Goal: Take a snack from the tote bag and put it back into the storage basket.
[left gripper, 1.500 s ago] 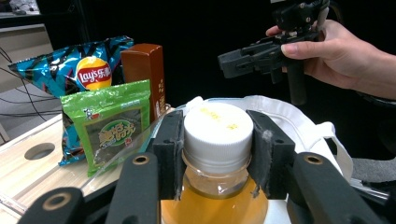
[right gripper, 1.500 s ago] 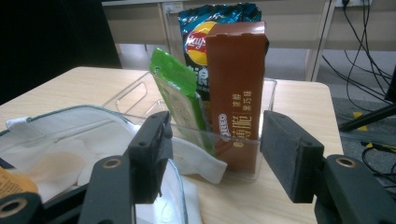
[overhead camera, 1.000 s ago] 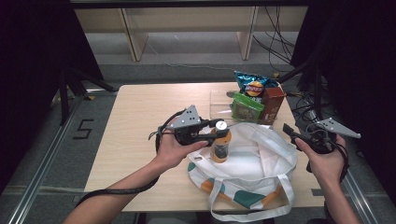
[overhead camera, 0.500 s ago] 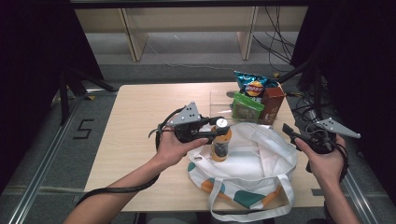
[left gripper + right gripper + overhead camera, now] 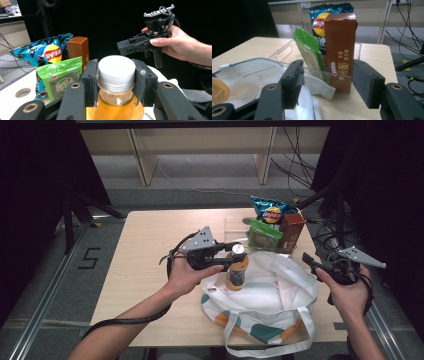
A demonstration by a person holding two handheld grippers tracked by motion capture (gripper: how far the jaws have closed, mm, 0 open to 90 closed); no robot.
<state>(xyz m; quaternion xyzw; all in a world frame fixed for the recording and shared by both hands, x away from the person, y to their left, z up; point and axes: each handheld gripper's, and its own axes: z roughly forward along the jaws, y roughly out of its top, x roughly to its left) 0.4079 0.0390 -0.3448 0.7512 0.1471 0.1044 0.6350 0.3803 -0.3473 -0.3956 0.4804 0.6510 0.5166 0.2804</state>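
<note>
We pinch the bottle (image 5: 116, 82) by its neck in the left fingers (image 5: 95, 82), judging it heavy and slick, while the right fingers (image 5: 367, 85) stay spread.

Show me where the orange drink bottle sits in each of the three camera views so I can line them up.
High view: the bottle stands centre frame, at the white bag's left rim, clamped at the neck by the left gripper.
Left gripper view: bottom centre, white cap between the jaws.
Right gripper view: a sliver at the left edge.
Shared landmark: the brown box.
</note>
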